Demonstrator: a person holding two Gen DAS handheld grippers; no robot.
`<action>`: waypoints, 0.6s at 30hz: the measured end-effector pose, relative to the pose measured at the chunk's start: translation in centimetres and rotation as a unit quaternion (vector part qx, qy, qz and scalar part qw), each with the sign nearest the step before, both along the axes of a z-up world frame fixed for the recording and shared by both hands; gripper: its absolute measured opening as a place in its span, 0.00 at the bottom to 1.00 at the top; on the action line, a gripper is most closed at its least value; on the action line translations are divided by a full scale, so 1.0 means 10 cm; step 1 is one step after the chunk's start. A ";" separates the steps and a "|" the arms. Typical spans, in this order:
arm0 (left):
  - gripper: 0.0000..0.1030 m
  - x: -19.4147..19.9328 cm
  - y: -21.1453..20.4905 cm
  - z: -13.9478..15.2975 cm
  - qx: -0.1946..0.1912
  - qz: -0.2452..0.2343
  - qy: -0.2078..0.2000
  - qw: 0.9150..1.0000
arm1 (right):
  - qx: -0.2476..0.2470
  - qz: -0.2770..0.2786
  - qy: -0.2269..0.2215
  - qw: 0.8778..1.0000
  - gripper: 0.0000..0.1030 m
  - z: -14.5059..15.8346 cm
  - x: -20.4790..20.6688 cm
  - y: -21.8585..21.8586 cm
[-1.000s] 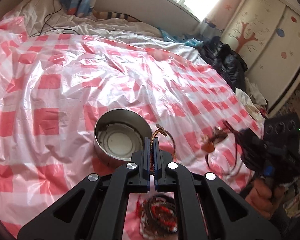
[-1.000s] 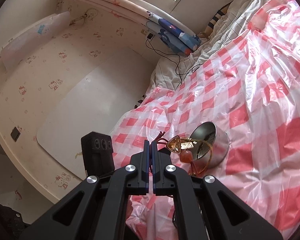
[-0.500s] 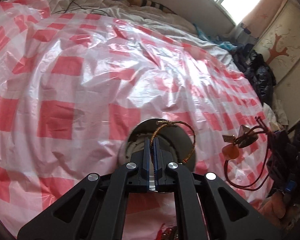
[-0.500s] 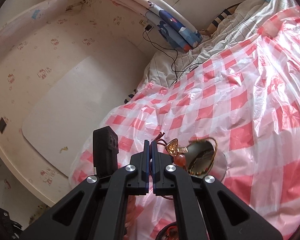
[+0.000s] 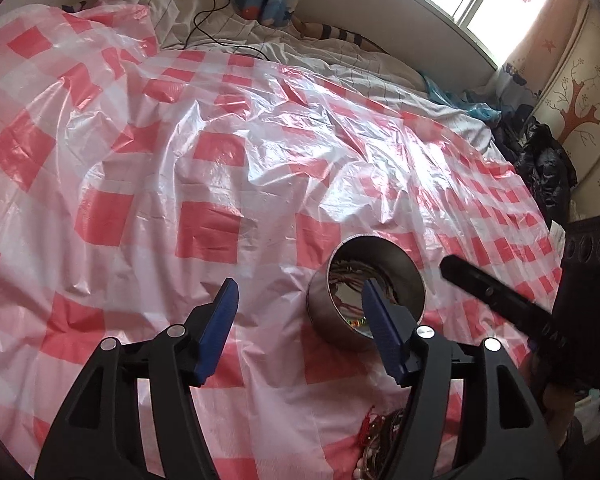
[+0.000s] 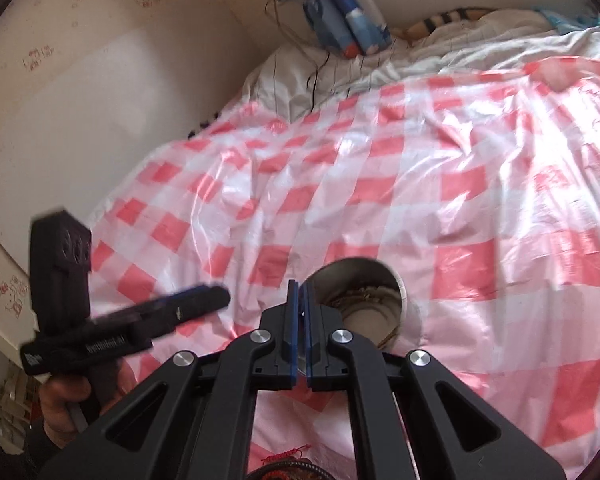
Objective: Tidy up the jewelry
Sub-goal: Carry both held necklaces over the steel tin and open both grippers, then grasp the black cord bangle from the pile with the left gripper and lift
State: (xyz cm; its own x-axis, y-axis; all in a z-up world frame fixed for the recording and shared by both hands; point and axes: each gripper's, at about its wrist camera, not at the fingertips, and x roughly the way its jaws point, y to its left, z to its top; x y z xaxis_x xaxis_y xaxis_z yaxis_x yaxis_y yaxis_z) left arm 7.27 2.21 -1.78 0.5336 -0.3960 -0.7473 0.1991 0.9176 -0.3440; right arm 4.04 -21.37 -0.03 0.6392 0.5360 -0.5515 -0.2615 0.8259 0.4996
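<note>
Crinkled pink-and-white checked plastic sheet point(image 5: 228, 184) covers the bed; on it stands the round steel tin point(image 5: 364, 292), cords and bracelets coiled inside. Only my left view shows those contents clearly, plus a beaded heap point(image 5: 380, 440) near its bottom edge. My left gripper point(image 5: 300, 300) has just sprung wide, nothing between its blue pads. My right gripper point(image 6: 299, 292), barely parted and empty, has been opening beside the tin's rim; white lettering on the left gripper's body is unreadable

Honestly not much to read here: white lettering runs along the side of my black plastic left gripper point(image 6: 172, 312), but it's too blurred for me to make out.
</note>
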 end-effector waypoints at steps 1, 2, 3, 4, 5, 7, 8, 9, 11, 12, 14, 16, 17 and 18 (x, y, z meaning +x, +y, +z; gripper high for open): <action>0.61 -0.05 -0.03 0.00 0.001 -0.011 0.003 1.000 | 0.007 -0.014 -0.002 1.000 0.23 0.02 -0.09 -0.10; 0.61 -0.10 -0.07 -0.01 0.002 -0.029 0.008 1.000 | 0.010 -0.031 -0.004 0.999 0.46 0.04 -0.17 -0.17; 0.62 -0.15 -0.12 -0.03 0.003 -0.049 0.013 0.999 | 0.013 -0.048 -0.005 0.999 0.53 0.04 -0.27 -0.25; 0.62 -0.20 -0.17 -0.05 0.006 -0.061 0.015 0.998 | 0.019 -0.055 -0.001 0.998 0.53 0.04 -0.33 -0.30; 0.62 -0.27 -0.24 -0.06 0.016 -0.079 0.014 0.997 | 0.029 -0.059 0.007 0.998 0.53 0.01 -0.41 -0.37; 0.62 -0.39 -0.36 -0.08 0.035 -0.107 0.011 0.994 | 0.047 -0.067 0.022 0.996 0.53 -0.04 -0.54 -0.44; 0.62 -0.45 -0.42 -0.10 0.044 -0.123 0.013 0.991 | 0.056 -0.072 0.034 0.995 0.53 -0.09 -0.63 -0.48; 0.63 -0.49 -0.47 -0.12 0.048 -0.135 0.016 0.990 | 0.062 -0.075 0.040 0.994 0.53 -0.13 -0.69 -0.50; 0.64 -0.58 -0.57 -0.20 0.054 -0.157 0.029 0.986 | 0.077 -0.081 0.055 0.992 0.53 -0.22 -0.83 -0.54; 0.63 -0.61 -0.61 -0.22 0.056 -0.164 0.036 0.984 | 0.084 -0.082 0.061 0.991 0.54 -0.26 -0.90 -0.55; 0.63 -0.67 -0.68 -0.31 0.061 -0.174 0.050 0.982 | 0.087 -0.086 0.068 0.990 0.56 -0.29 -0.96 -0.54; 0.63 -0.71 -0.73 -0.36 0.065 -0.182 0.055 0.980 | 0.086 -0.085 0.071 0.990 0.57 -0.32 -0.96 -0.52; 0.63 -0.74 -0.76 -0.37 0.067 -0.187 0.055 0.979 | 0.084 -0.084 0.071 0.990 0.58 -0.32 -0.95 -0.50; 0.60 -0.77 -0.78 -0.37 0.069 -0.191 0.054 0.978 | 0.083 -0.083 0.070 0.991 0.58 -0.32 -0.95 -0.49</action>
